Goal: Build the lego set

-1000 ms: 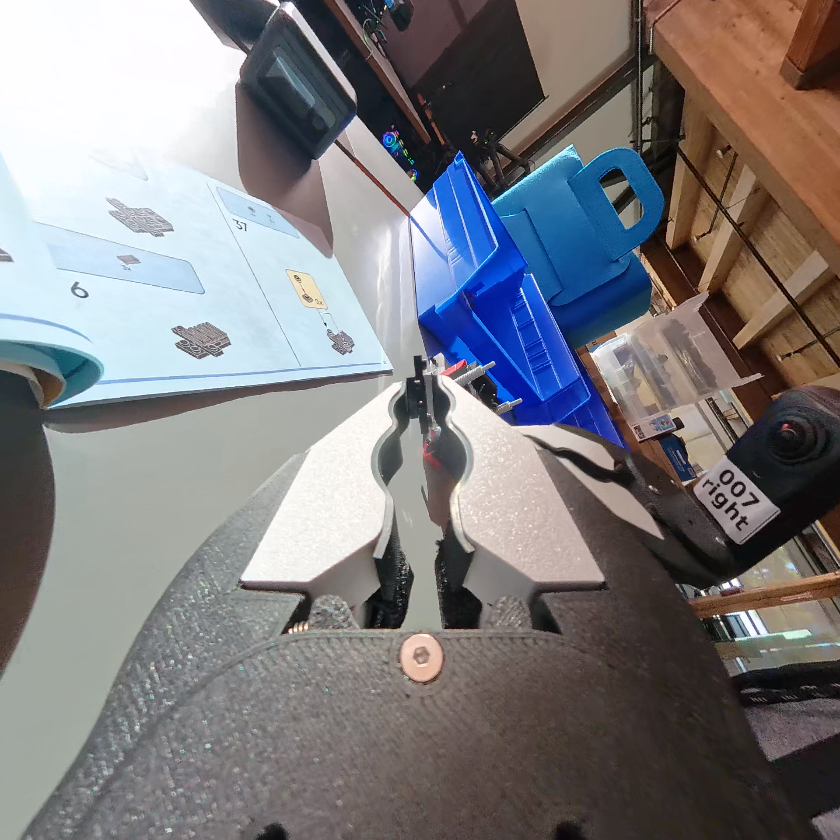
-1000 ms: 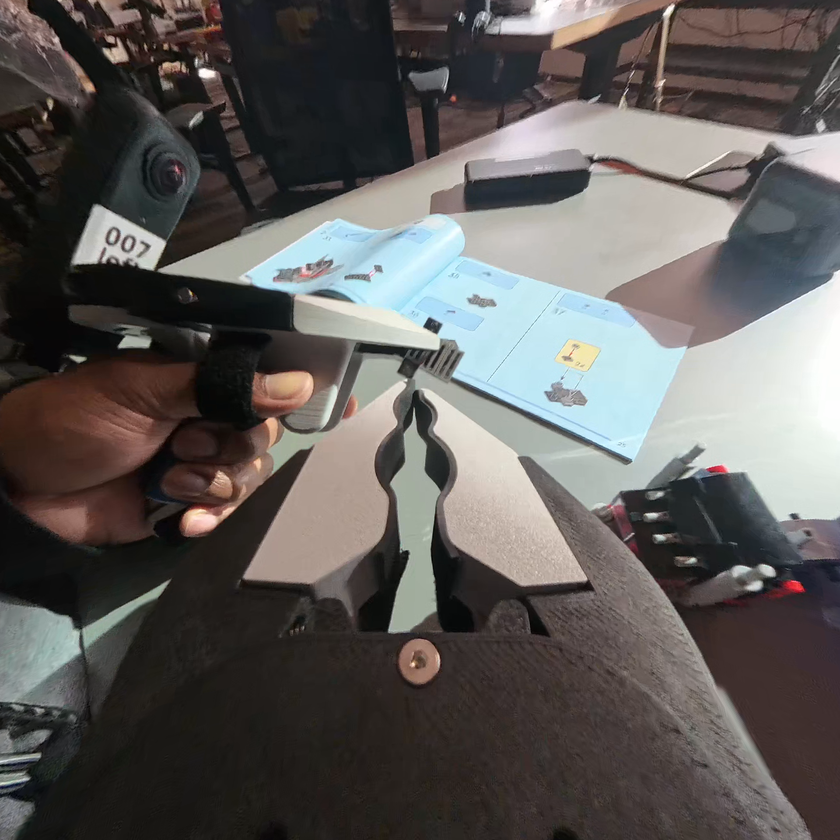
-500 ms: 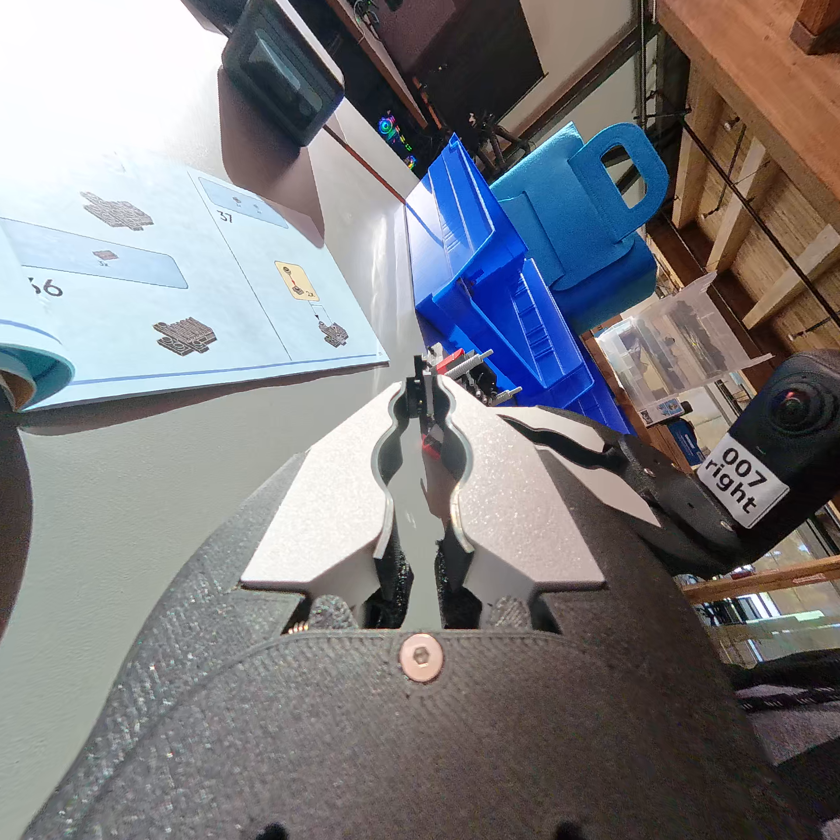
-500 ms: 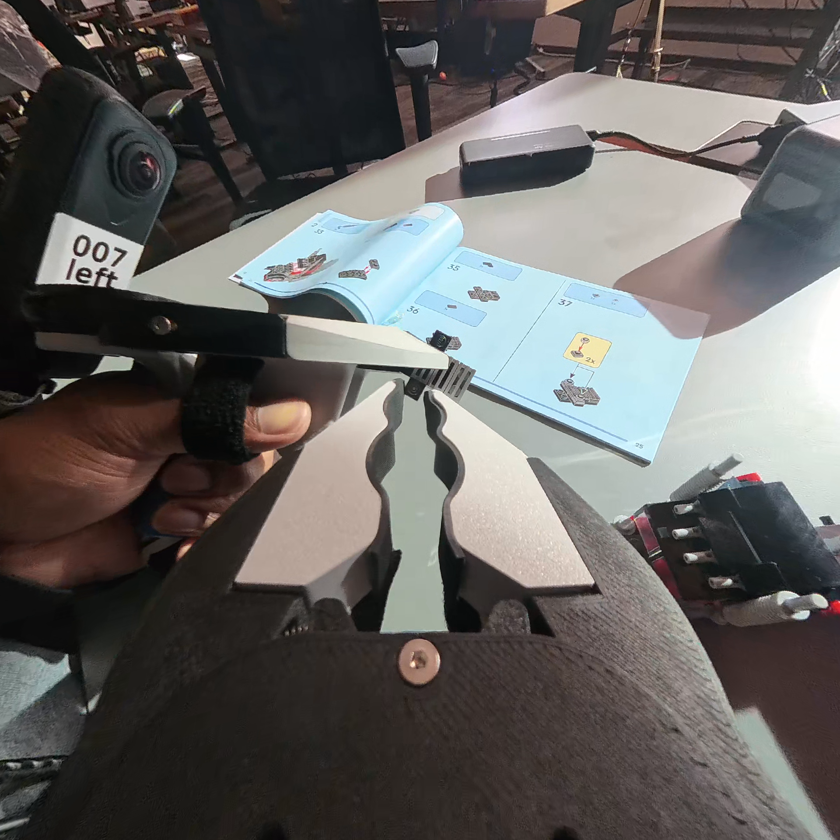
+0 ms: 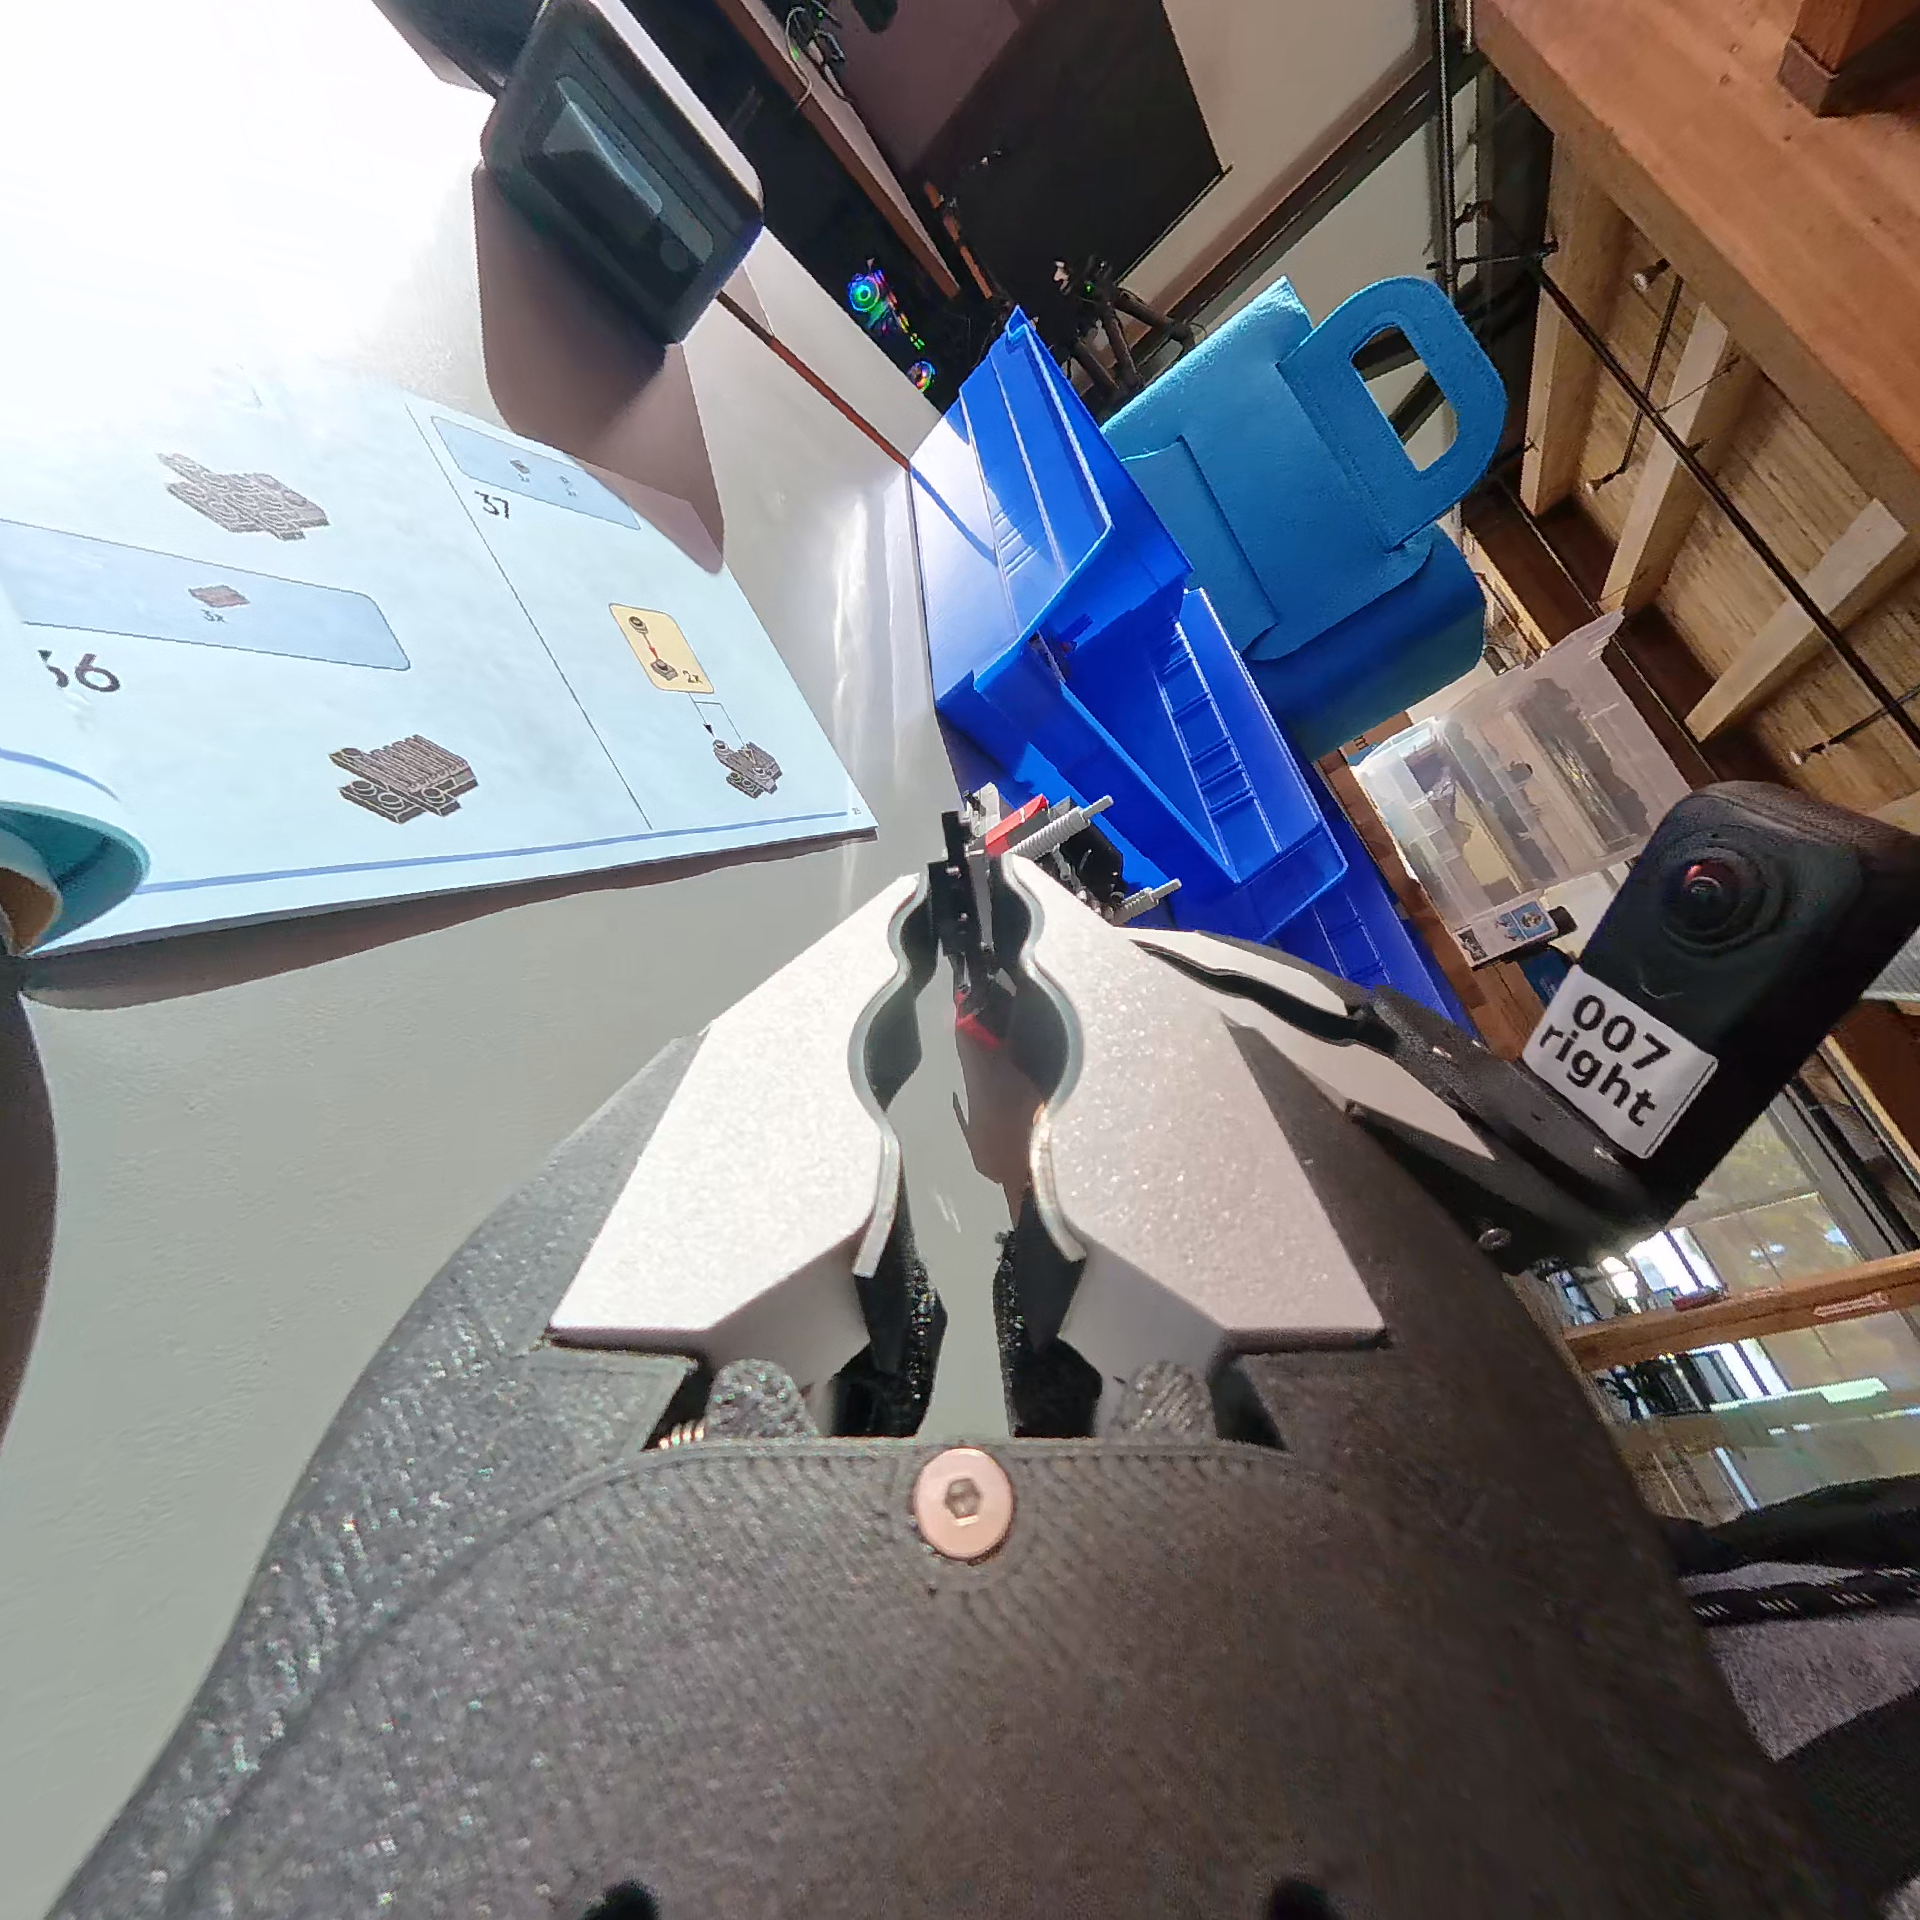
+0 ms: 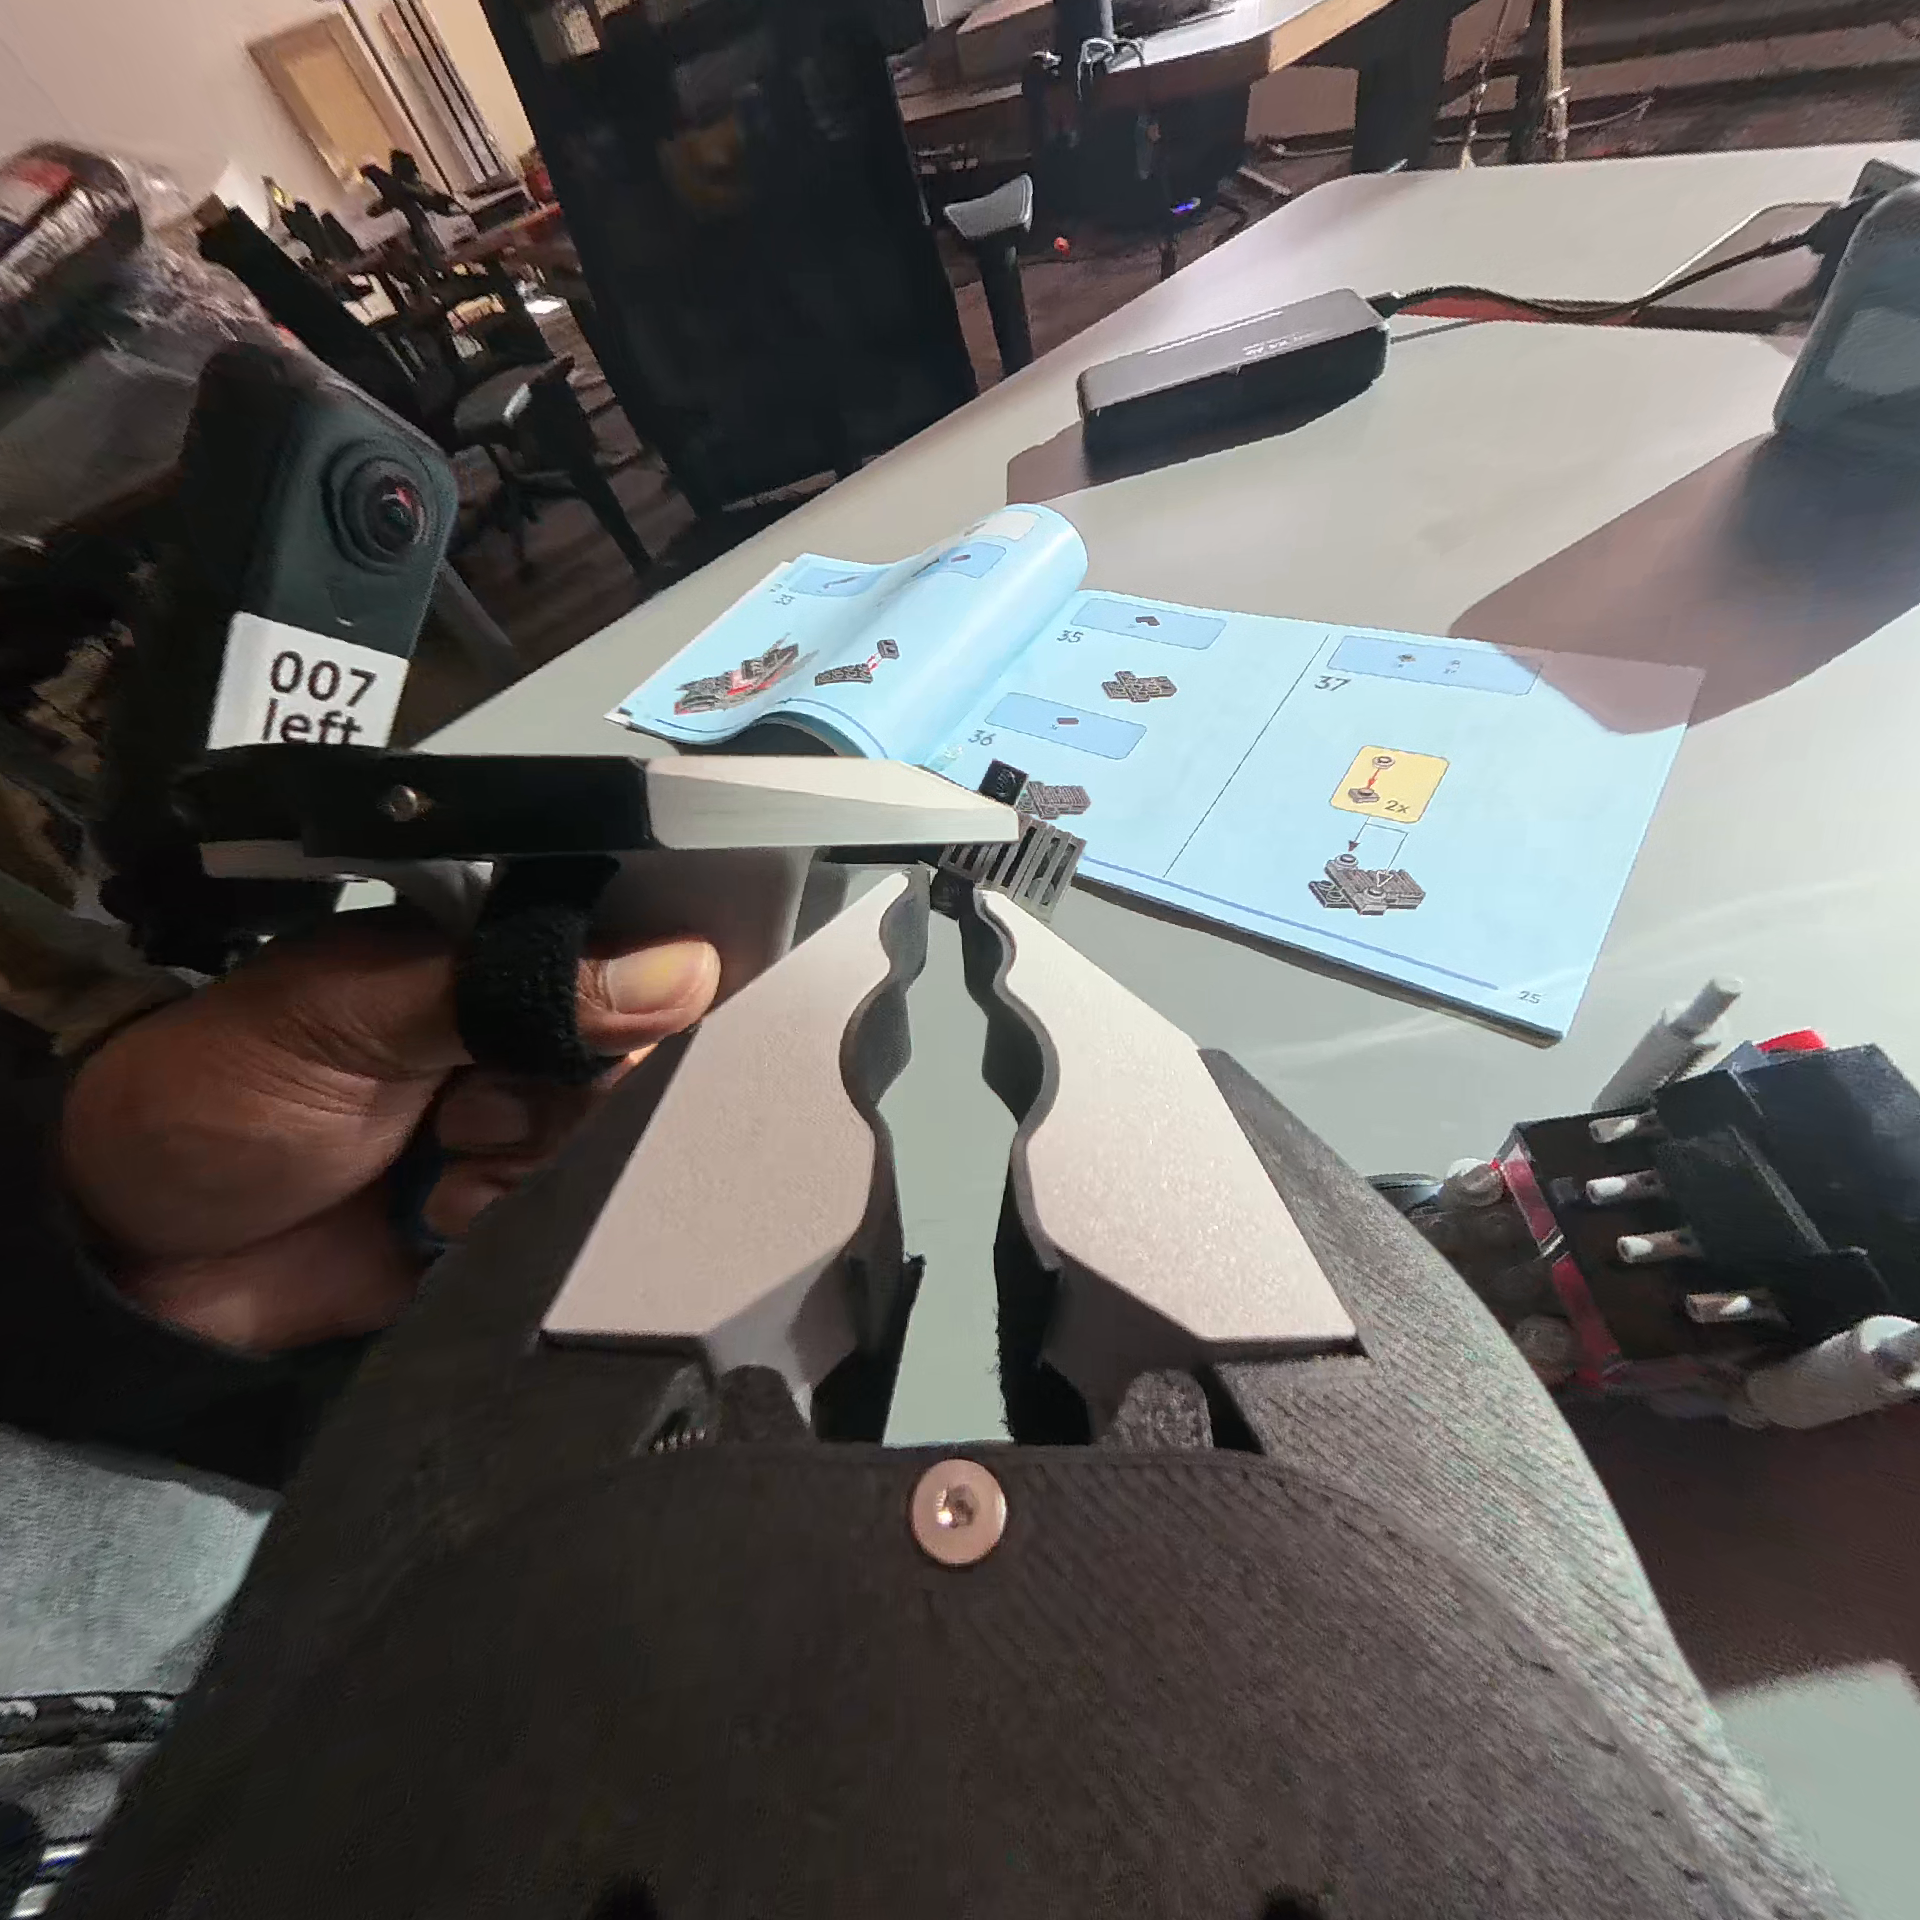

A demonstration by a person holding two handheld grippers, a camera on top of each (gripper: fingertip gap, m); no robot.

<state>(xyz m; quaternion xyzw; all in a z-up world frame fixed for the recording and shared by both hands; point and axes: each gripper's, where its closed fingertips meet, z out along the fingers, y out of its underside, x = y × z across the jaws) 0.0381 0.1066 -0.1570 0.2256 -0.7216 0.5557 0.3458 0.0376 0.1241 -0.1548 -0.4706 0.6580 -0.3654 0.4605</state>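
Note:
My left gripper (image 5: pixel 966 894) is shut on a small dark grey lego assembly (image 5: pixel 961 883) held edge-on at its tips. In the right wrist view it reaches in from the left, held by a hand (image 6: pixel 312 1122), with the grey ribbed assembly (image 6: pixel 1023 857) sticking out of its tips. My right gripper (image 6: pixel 940 894) has its jaws almost closed on a small dark lego piece (image 6: pixel 948 896) and touches the underside of that assembly. The open blue instruction booklet (image 6: pixel 1247 748) lies on the grey table behind them.
A partly built black lego model (image 6: pixel 1714 1226) with red parts and white pins stands at the right. Blue bins (image 5: pixel 1091 623) and a blue felt bag (image 5: pixel 1330 499) sit beyond the table edge. A black box with a cable (image 6: pixel 1236 364) and a dark device (image 5: pixel 623 166) are at the far side. Less than 4 cm separates the two grippers' tips.
My right gripper has moved up to the assembly held by the left gripper and narrowed its jaws. The left gripper has shifted slightly over the booklet, still gripping.

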